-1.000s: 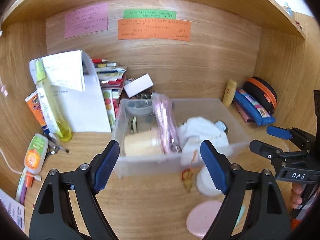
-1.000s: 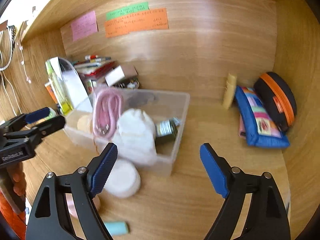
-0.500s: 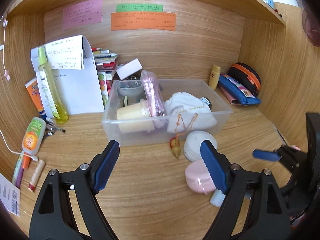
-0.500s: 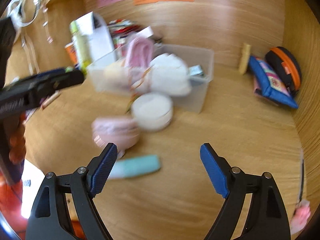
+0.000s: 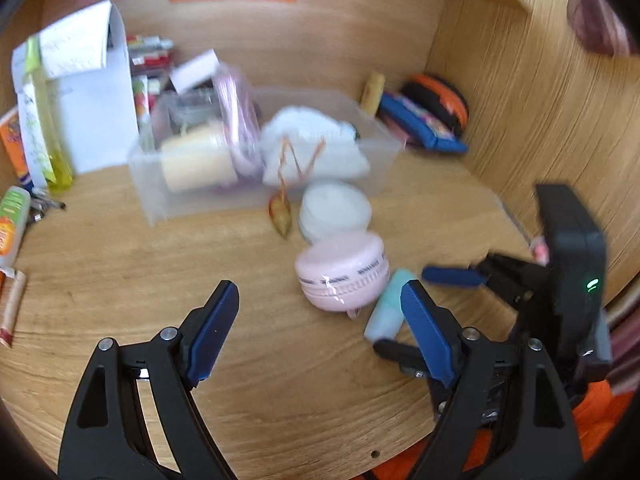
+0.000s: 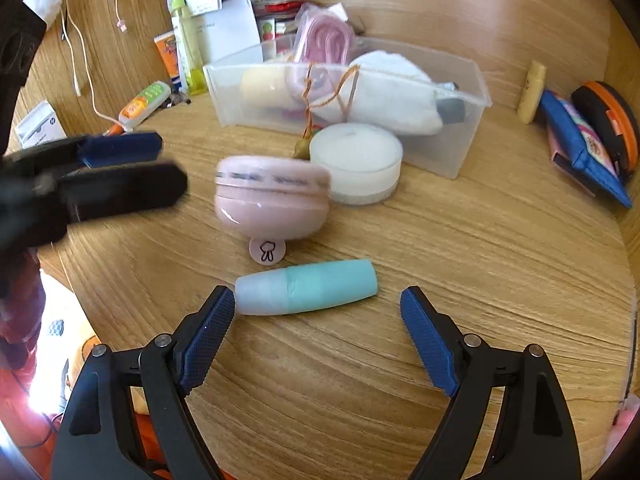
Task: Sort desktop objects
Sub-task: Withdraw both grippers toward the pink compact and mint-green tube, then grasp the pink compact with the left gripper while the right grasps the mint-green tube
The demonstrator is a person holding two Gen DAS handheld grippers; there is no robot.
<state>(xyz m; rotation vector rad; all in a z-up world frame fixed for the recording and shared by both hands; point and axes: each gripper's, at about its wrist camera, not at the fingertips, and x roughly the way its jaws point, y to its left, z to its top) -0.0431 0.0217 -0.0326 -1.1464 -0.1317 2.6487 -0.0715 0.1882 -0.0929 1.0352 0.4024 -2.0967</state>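
A teal tube (image 6: 306,294) lies on the wooden desk just ahead of my open right gripper (image 6: 318,326), its pale end beside the left fingertip; it also shows in the left wrist view (image 5: 390,306). A pink round case (image 6: 272,198) (image 5: 342,276) sits behind it, with a white round box (image 6: 356,162) (image 5: 334,210) further back. A clear bin (image 6: 466,92) (image 5: 154,200) holds a white pouch, a cream roll and a pink cable bag. My left gripper (image 5: 320,320) is open and empty, low over the desk in front of the pink case.
A yellow bottle (image 6: 186,36), an orange tube (image 6: 168,58) and a small green-and-orange tube (image 6: 144,104) lie at the left. Blue and orange pouches (image 6: 580,140) and a cream stick (image 6: 532,92) lie at the right. Books and paper stand at the back.
Both grippers have pulled back from the bin and dropped toward the front of the desk. The right gripper now sits right behind the teal tube. Both stay open.
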